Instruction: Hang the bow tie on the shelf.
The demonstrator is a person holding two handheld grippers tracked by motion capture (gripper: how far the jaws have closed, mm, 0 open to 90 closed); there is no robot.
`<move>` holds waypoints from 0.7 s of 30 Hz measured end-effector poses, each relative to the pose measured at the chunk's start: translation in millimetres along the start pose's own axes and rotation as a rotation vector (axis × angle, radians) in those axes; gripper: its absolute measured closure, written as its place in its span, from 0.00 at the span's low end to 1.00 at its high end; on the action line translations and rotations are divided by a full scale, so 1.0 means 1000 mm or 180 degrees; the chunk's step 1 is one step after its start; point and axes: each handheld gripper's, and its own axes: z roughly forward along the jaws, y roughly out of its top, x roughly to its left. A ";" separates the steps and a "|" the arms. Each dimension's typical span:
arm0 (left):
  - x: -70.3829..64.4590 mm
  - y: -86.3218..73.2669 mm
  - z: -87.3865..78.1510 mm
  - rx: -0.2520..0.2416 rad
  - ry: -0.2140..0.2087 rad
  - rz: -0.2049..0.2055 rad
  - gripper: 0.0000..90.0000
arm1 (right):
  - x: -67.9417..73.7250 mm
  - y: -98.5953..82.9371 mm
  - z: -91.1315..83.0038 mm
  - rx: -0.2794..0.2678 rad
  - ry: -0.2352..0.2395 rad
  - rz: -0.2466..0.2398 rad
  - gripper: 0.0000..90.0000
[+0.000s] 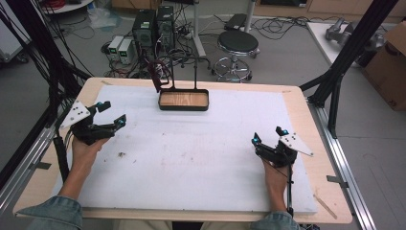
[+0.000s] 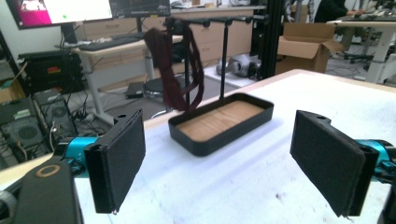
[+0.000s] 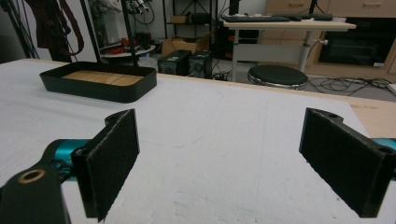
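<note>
White table (image 1: pixel 191 158), both grippers (image 1: pixel 111 113) (image 1: pixel 269 135) spread wide and empty, dark cloth (image 1: pixel 155 72) partly hidden behind rack.

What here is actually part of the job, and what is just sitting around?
Part of the job:
- left gripper, open
- right gripper, open
- black tray with a wooden floor
- stand with a rail rising from the tray
- dark red strap draped over the rail

Just lying about:
- round stool
- computer towers
- cardboard box
</note>
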 end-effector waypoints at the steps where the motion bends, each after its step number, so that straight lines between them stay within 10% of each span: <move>1: -0.001 -0.003 -0.001 0.0021 0.0015 -0.0004 0.20 | 0.000 0.000 0.000 0.0000 0.0000 0.0000 0.12; 21: -0.018 -0.033 -0.014 0.0211 0.0192 0.0111 0.20 | 0.001 0.000 0.001 0.0043 -0.0007 -0.0018 0.12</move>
